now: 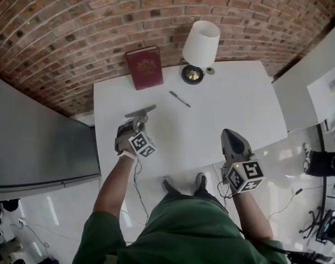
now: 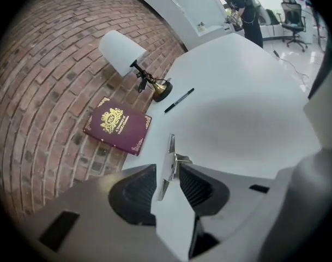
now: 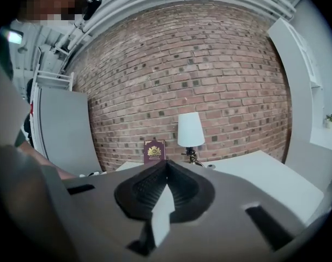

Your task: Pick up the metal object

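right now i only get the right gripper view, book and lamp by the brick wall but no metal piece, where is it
Observer: The metal piece lies on the left part of the table, nearer the person than the book.
Operator: is the left gripper on it
Observer: The left gripper is right at it with its jaws apart. The piece shows in the gap, but the pads do not press on it.
Operator: anything else lying there
Observer: A pen lies to the right of the piece, short of the lamp.
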A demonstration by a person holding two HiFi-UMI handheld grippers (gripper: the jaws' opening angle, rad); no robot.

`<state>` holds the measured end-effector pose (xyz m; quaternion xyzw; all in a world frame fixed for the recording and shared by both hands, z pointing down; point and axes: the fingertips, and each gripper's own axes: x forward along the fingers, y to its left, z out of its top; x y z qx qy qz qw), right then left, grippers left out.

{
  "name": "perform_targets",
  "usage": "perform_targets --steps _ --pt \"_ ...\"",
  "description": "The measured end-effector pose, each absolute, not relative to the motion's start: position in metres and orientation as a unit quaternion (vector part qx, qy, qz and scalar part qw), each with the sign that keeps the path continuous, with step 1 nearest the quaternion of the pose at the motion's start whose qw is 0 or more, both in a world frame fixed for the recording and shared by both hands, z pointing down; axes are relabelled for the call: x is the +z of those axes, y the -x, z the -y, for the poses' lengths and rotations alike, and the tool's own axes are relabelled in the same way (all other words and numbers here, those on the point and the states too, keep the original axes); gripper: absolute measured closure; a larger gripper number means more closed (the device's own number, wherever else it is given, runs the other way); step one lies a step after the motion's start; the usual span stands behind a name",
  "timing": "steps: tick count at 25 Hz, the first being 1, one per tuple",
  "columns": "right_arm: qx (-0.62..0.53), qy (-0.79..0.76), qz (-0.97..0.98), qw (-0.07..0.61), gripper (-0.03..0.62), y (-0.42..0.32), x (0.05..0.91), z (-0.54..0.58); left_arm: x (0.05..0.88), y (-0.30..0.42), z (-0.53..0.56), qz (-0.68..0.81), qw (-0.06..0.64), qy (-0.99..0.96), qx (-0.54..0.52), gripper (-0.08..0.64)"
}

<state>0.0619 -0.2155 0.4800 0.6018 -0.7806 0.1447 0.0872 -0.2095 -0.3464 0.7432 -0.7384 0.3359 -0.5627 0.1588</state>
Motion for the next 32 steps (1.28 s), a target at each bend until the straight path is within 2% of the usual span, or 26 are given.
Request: perform_targets --steps 6,15,21,28,32 --pt "0.149 -0.637 0.750 0.098 0.589 -0.087 0.484 0.202 0.783 0.209 0.362 -0.296 0.176 0.711 -0.613 0.433" --pt "0.156 -0.642 0.742 0.111 0.589 -0.087 0.490 0.195 0.798 0.206 0.387 -0.295 0.204 0.698 -0.619 0.439" --pt "0.160 -0.646 0.738 0.114 0.589 -0.090 0.493 0.193 0.796 0.207 0.396 -0.298 0.219 0.690 -0.622 0.531" --pt "0.163 -0.630 0.752 0.108 0.589 -0.081 0.493 0.197 0.777 0.208 0.384 -0.308 0.198 0.707 -0.605 0.546" --pt "0.159 -0.611 0.769 0.097 0.589 -0.071 0.489 0.205 0.753 0.211 0.378 -0.344 0.156 0.730 -0.570 0.548"
